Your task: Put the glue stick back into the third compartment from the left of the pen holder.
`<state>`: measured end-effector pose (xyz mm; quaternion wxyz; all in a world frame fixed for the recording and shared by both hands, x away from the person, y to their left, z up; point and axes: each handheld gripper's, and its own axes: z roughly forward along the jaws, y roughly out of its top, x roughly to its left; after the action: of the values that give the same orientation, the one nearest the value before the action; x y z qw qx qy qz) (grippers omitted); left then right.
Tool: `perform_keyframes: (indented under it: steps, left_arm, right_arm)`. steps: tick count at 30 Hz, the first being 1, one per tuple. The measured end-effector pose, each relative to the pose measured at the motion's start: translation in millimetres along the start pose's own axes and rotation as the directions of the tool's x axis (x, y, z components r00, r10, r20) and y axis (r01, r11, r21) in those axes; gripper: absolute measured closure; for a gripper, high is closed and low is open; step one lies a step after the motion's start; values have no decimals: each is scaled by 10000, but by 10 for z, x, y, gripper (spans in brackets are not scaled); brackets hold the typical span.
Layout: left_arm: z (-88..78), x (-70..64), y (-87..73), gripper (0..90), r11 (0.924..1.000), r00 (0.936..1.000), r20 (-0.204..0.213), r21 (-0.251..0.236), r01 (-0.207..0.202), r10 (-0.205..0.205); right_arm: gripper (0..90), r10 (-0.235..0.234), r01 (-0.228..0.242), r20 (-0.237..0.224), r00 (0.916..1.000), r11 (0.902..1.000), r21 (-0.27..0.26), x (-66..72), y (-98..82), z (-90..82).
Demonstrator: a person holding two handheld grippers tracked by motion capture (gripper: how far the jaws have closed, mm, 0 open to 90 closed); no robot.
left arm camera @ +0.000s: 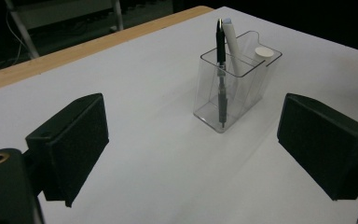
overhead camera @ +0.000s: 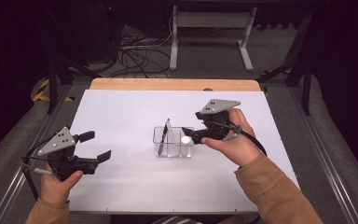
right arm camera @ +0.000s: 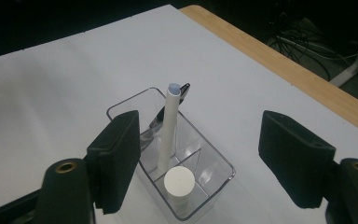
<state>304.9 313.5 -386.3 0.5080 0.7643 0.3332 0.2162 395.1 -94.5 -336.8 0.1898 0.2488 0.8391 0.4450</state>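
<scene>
A clear plastic holder with compartments stands near the middle of the white table. A black pen and a white pen lean in its left part, and a short white cylinder stands upright in its right part. My right gripper hovers just above the holder's right end, open, with nothing pressed between the pads. From the right gripper view I look down on the cylinder, the white pen and the black pen. My left gripper is open at the front left, facing the holder.
The white tabletop has a wooden strip along its far edge. Beyond it are cables and a white stand's legs on the floor. Metal rails run along both sides of the table.
</scene>
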Motion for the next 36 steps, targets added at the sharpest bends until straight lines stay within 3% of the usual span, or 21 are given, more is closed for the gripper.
perform_keyframes:
  steps: [6, 13, 20, 30, 36]
  left_arm:
    - [-5, -20, 3, 94, 10000, 10000, -1, -45, -74, 74]
    - [-7, -87, -21, 89, 9996, 9999, -60, -239, -120, 119]
    - [33, -197, -67, 85, 9986, 9998, 39, -503, -173, 175]
    - [85, -264, -169, 75, 9969, 9998, -31, -757, -207, 206]
    - [94, -270, -230, 72, 9946, 9999, -29, -1025, -147, 145]
  right_arm:
    - [294, -94, 95, 26, 10000, 9992, -381, -19, -36, -59]
    - [268, -400, 369, -183, 9990, 9887, -1451, -87, -177, -199]
    - [234, -209, 167, -188, 9996, 9798, -1995, -180, -430, -359]
    - [192, -323, 267, -221, 9992, 9755, -2184, -214, -815, -493]
    - [192, -45, -43, -322, 9995, 9637, -2668, -255, -1051, -544]
